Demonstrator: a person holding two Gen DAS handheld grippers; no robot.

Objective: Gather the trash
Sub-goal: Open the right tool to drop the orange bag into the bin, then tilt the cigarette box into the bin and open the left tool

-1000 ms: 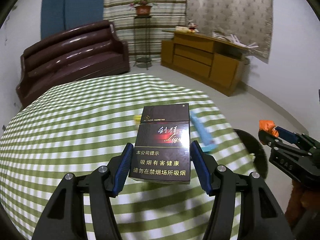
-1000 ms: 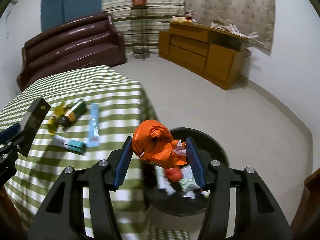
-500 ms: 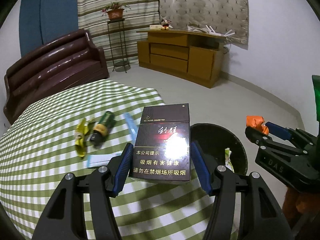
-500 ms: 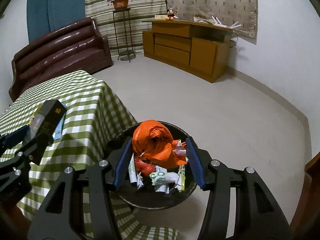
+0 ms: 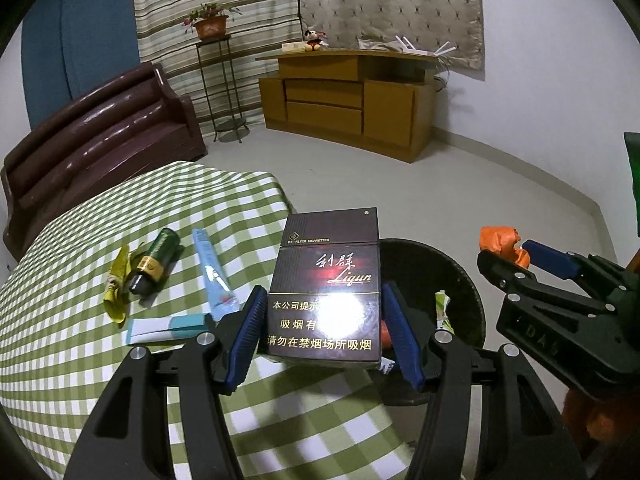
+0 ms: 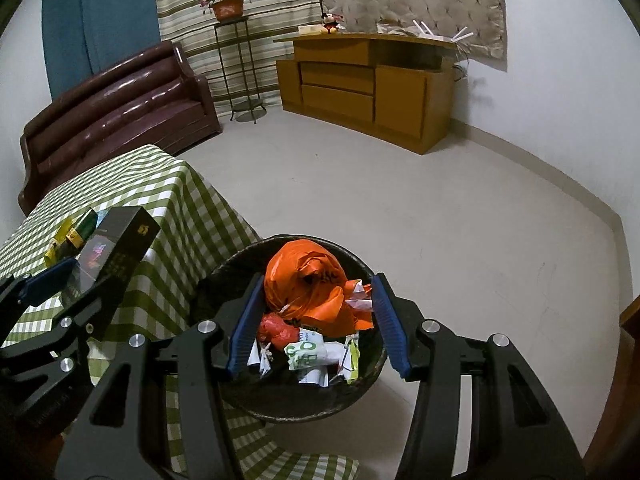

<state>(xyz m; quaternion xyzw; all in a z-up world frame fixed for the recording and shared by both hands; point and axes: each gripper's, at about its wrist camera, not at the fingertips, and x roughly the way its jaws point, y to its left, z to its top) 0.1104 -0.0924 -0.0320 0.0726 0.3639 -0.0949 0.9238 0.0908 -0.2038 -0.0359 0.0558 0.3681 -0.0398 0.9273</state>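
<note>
Left wrist: left gripper (image 5: 322, 336) clamps cigarette pack (image 5: 326, 284), hiding bin (image 5: 464, 280); right gripper (image 6: 318, 320) grips orange bag (image 6: 308, 280).

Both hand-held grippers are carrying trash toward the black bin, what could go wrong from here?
1. The left hand-held gripper holds the cigarette pack over the table edge, only partly above the bin; released now, it might land on the tablecloth or the floor.
2. The bin looks fairly full, so the orange bag in the right hand-held gripper might roll off the pile.
</note>
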